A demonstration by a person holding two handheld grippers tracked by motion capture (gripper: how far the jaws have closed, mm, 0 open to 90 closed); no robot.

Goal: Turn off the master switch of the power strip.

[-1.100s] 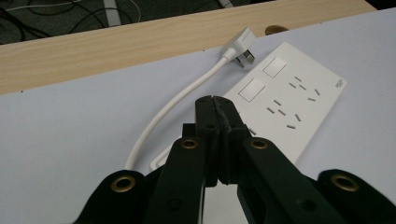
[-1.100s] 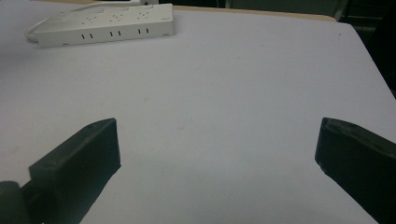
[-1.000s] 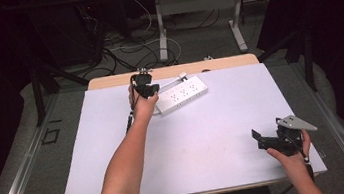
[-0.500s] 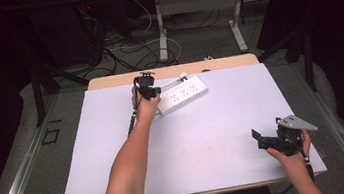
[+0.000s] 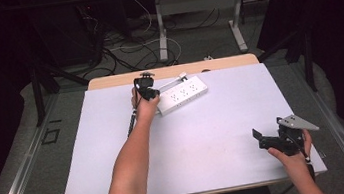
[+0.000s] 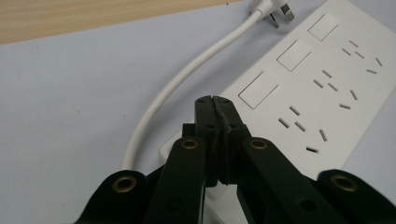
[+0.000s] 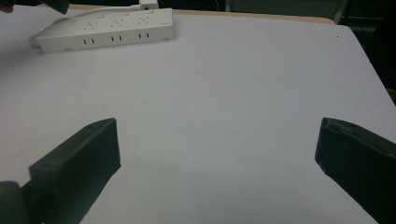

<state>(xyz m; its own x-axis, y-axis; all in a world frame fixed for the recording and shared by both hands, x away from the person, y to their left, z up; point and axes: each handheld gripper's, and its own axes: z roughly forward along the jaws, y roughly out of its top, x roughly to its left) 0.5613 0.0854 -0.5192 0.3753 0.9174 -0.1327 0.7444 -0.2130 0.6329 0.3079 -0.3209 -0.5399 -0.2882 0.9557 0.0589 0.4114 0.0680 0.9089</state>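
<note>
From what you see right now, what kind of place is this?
Probably a lab or workshop set up for recording, not a home. A bare white table holds just a power strip, loose cables lie on the grey floor behind, and another desk frame stands beyond.

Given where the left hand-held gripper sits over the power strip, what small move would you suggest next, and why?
Probably open it slightly first. The left hand-held gripper has its jaws pressed shut, tips over the near end of the white power strip beside its cable, holding nothing. Shut, it can press but not grasp. The right hand-held gripper waits open, far off.
</note>
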